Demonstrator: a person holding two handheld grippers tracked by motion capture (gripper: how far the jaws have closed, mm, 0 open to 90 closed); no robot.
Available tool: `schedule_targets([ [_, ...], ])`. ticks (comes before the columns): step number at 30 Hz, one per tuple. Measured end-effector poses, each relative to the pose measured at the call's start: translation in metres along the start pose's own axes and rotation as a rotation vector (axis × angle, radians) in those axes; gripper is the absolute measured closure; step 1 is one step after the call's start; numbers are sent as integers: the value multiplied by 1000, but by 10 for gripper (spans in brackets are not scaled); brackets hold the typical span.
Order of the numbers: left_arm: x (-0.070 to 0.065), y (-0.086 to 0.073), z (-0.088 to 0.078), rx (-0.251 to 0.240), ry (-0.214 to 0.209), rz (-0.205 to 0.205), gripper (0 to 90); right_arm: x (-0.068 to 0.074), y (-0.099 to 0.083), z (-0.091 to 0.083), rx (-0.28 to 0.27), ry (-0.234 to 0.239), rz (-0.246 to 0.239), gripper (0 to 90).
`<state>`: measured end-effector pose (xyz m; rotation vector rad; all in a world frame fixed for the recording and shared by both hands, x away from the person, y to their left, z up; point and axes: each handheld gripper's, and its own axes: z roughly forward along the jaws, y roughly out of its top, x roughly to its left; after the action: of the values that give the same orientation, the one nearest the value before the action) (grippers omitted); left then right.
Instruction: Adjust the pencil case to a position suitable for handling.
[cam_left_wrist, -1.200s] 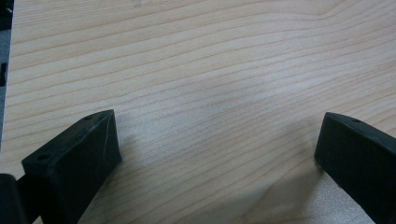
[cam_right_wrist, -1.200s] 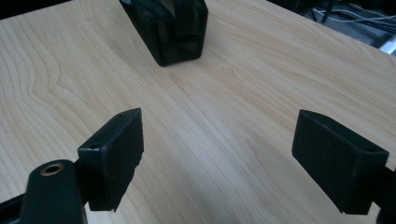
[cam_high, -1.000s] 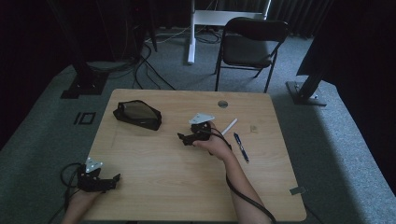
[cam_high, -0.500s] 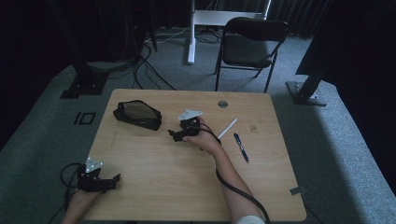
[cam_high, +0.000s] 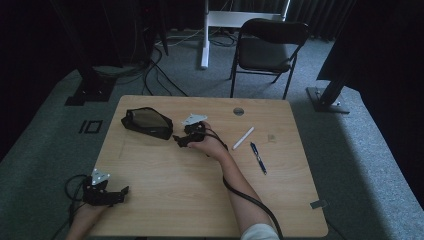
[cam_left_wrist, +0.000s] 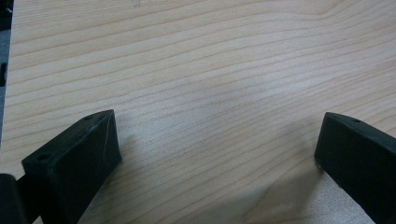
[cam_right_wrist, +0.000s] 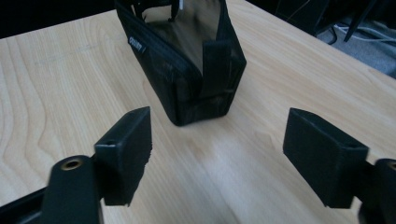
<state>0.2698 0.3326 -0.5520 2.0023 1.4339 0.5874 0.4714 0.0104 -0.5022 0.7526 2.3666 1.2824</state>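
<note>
Table (cam_high: 210, 200): A pale wooden top is carrying the whole scene, with dark carpet dropping away on every side and a folding chair (cam_high: 267, 50) standing beyond the far edge.
Pouch (cam_high: 147, 123): A black fabric pencil case is lying at the far left of the table, its mouth gaping open; in the right gripper view (cam_right_wrist: 187, 51) its near end is facing the jaws, a webbing strap running down it.
Handling: It is looking light and soft, likely to fold or slide under a push; the stitched end panel or the strap is seeming the firmest place to pinch.
Right gripper (cam_high: 179, 140): It is reaching toward the pouch's right end and stopping just short; its jaws have just been closing but are standing apart with nothing between them.
Left gripper (cam_high: 120, 192): It is resting at the near left corner, jaws spread wide over bare wood, holding nothing.
Pens: A white marker (cam_high: 243, 138) and a blue pen (cam_high: 258, 158) are lying right of the reaching hand, well apart from the pouch.
Room: Open wood is stretching across the near middle; the far and left edges are sitting close behind the pouch, so a shove could be carrying it off.
</note>
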Motion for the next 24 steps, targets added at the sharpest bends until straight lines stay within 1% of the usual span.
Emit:
schedule_targets([
  [4, 0, 0, 0, 1, -2, 4, 1, 1, 6, 7, -8, -5, -17, 362],
  [5, 0, 0, 0, 1, -2, 4, 1, 2, 7, 9, -10, -8, -22, 405],
  [6, 0, 0, 0, 1, -2, 4, 1, 2, 9, 11, -9, 1, -14, 467],
  [7, 0, 0, 0, 1, -2, 4, 1, 2, 10, 13, -11, 10, -11, 499],
  [9, 0, 0, 0, 2, -2, 7, 1, 3, 12, 16, -8, 9, -13, 519],
  [11, 0, 0, 0, 2, -2, 7, 1, 3, 14, 19, -14, 18, -9, 534],
  [15, 0, 0, 0, 1, -3, 5, 1, 4, 16, 26, -3, 22, -17, 548],
  [20, 0, 0, 0, 1, -3, 5, 1, 1, 18, 34, 4, 16, -12, 562],
  [24, 0, 0, 0, 1, -2, 7, 1, -1, 18, 39, 14, 8, -21, 586],
])
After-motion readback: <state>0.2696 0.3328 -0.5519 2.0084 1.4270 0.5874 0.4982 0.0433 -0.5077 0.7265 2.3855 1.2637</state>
